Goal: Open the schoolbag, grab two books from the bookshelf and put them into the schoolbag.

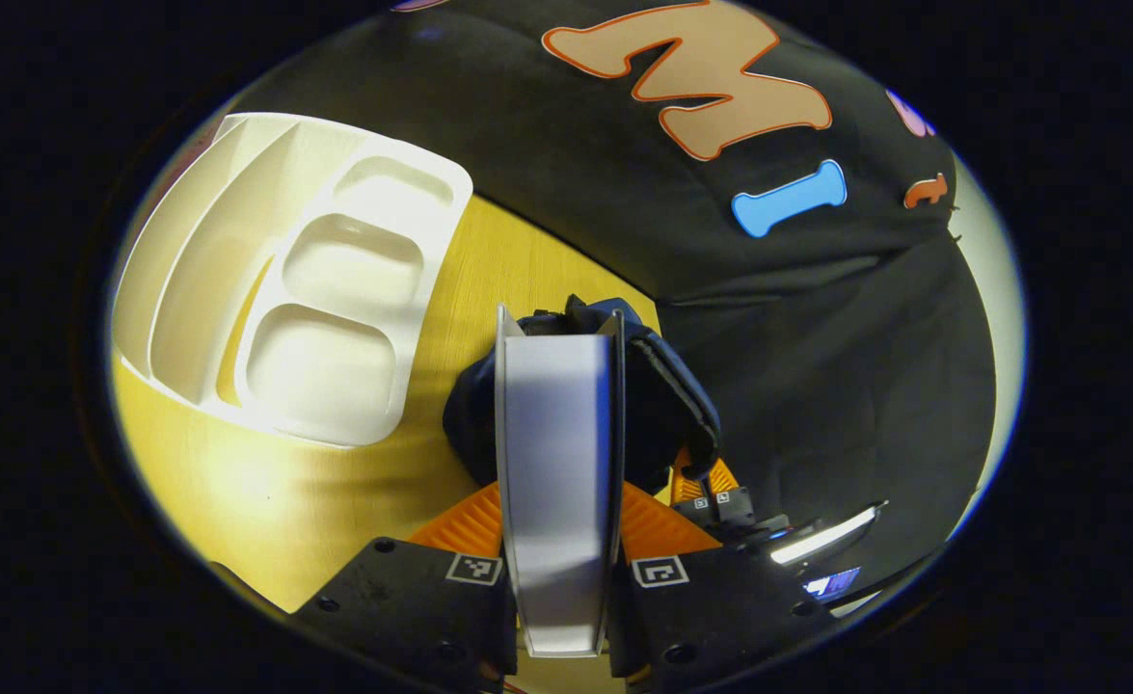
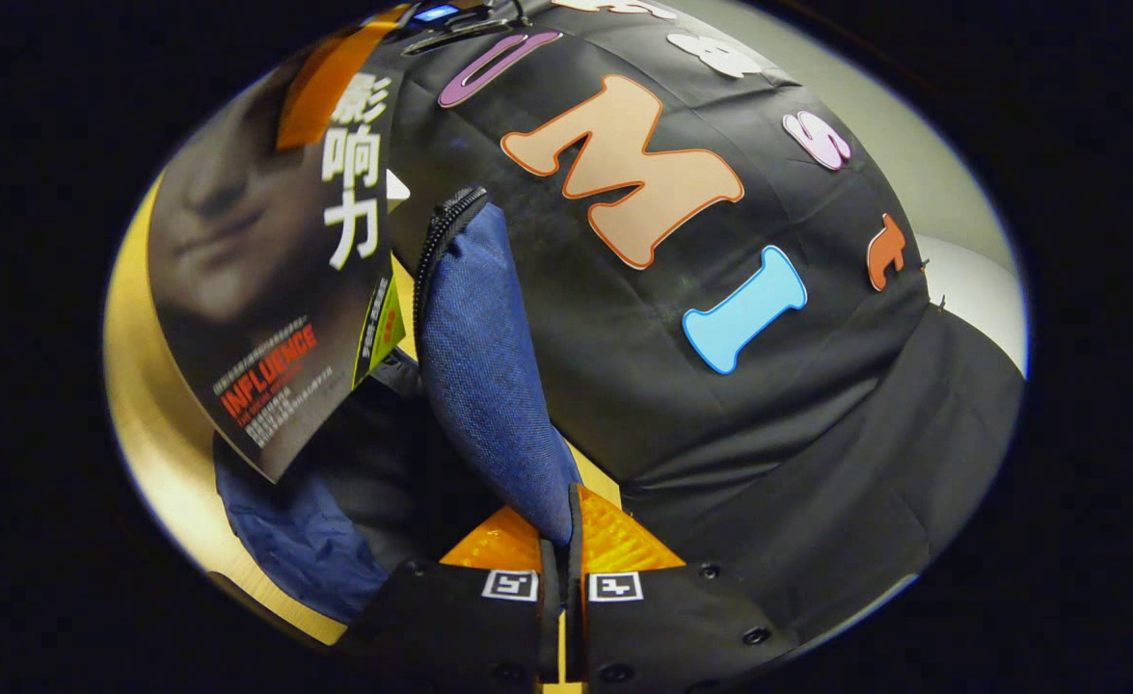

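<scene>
**Both tongs clamped: one on a book, one on the bag's flap**

The left gripper (image 1: 558, 540) sat at the bottom centre of the left gripper view, its two fingers pressed against the covers of a thick book with a pale page block (image 1: 556, 463), held edge-on so the pages faced the camera. At the upper left of that view lay a white moulded plastic tray with three rounded compartments and a long slot (image 1: 286, 280), resting on the yellow wood-grain table (image 1: 267, 492). Just beyond the book's far end, at the centre of the frame, was the dark blue fabric schoolbag (image 1: 667, 386), touching the book's top corner. To the right of it, lower right of centre, the other gripper showed small, beside the bag's edge.

In the right gripper view, the same book (image 2: 257, 289) hung at the upper left, a dark glossy cover with white and red lettering, its lower corner over the bag's dark opening (image 2: 383, 482). Right of it stood the bag's blue woven flap with a black zip along its edge (image 2: 484, 366), upright. At the bottom centre the right gripper (image 2: 562, 564) was closed on the lower end of that flap, both fingers pinching the cloth.
</scene>
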`<state>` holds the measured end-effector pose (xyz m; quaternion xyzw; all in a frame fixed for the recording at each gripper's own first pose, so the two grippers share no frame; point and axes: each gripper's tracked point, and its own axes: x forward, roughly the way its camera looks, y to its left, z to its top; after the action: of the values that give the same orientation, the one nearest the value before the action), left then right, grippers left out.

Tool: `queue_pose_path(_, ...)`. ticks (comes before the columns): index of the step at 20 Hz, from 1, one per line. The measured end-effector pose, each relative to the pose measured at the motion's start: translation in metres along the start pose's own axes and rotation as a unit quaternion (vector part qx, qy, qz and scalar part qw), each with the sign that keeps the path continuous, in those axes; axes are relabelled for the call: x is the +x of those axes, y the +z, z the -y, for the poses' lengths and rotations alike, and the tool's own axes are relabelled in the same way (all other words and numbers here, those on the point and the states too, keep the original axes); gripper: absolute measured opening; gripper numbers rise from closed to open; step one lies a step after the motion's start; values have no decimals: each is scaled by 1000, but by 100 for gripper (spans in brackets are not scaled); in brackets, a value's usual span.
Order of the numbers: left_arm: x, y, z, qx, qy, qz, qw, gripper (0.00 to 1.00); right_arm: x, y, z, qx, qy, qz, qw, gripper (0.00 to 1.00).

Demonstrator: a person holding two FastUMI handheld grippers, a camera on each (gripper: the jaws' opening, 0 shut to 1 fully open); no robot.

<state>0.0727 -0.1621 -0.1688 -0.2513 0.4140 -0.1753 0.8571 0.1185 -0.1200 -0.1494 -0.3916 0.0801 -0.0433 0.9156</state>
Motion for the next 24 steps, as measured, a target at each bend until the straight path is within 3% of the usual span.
queue_pose_path(12, 115, -11, 22, -78, -81, 53, 992, 34, -4, 10, 1, 33, 7, 18, 999, 5)
queue_pose_path(24, 207, -13, 41, -148, -154, 74, 974, 34, -8, 12, 4, 65, 2, 33, 997, 3)
